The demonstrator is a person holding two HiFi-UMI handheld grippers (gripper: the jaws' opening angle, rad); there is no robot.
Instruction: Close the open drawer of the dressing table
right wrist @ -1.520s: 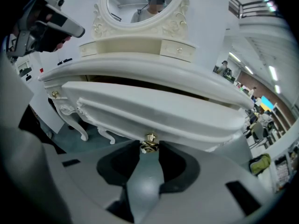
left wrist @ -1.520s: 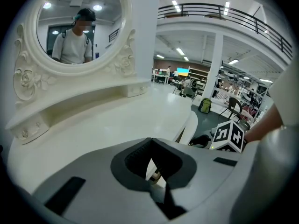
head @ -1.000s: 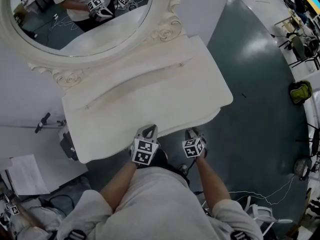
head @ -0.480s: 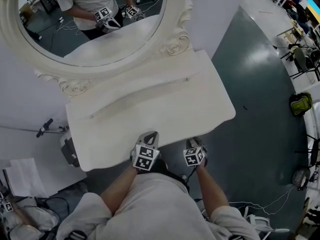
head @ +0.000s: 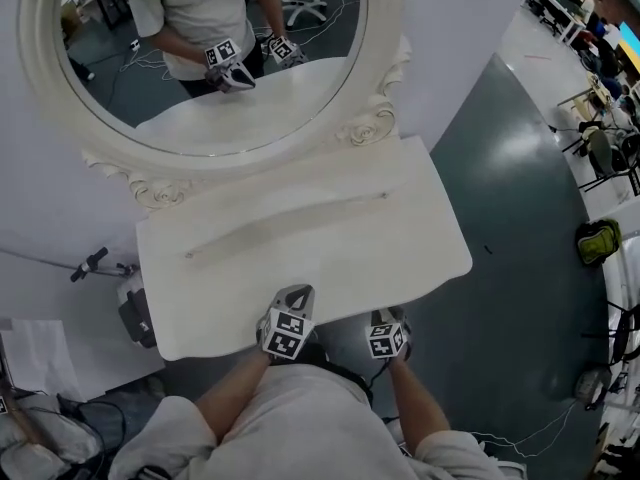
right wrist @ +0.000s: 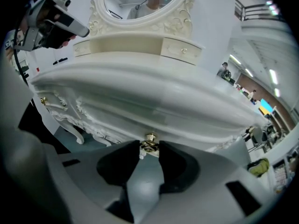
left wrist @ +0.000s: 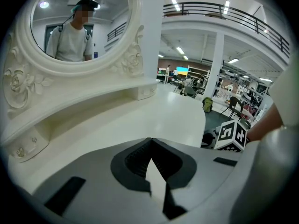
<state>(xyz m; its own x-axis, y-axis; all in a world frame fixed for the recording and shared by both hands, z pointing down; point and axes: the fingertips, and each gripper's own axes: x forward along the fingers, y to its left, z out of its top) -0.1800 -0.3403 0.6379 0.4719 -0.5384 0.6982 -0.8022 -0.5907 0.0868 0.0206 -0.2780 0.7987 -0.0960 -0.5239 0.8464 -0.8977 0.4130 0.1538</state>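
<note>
The white dressing table (head: 300,253) with its oval mirror (head: 200,48) stands in front of me. Its drawer sits under the tabletop's front overhang and is hidden in the head view. In the right gripper view the curved drawer front (right wrist: 154,108) carries a small brass knob (right wrist: 150,138). My right gripper (right wrist: 150,146) is shut on that knob, one pad on each side. It shows at the table's front edge (head: 388,315). My left gripper (head: 298,293) hovers over the front edge of the tabletop, shut with nothing between its pads (left wrist: 150,141).
Carved white legs (right wrist: 70,120) show under the table. A grey device (head: 132,313) and papers (head: 30,353) lie on the floor at the left. Dark green floor (head: 520,198) stretches to the right, with a yellow-green bag (head: 598,241) and chairs farther off.
The head camera has tipped up, so more of the mirror shows and the table sits lower in view. Both grippers have stayed at the table's front edge, edging slightly toward it.
</note>
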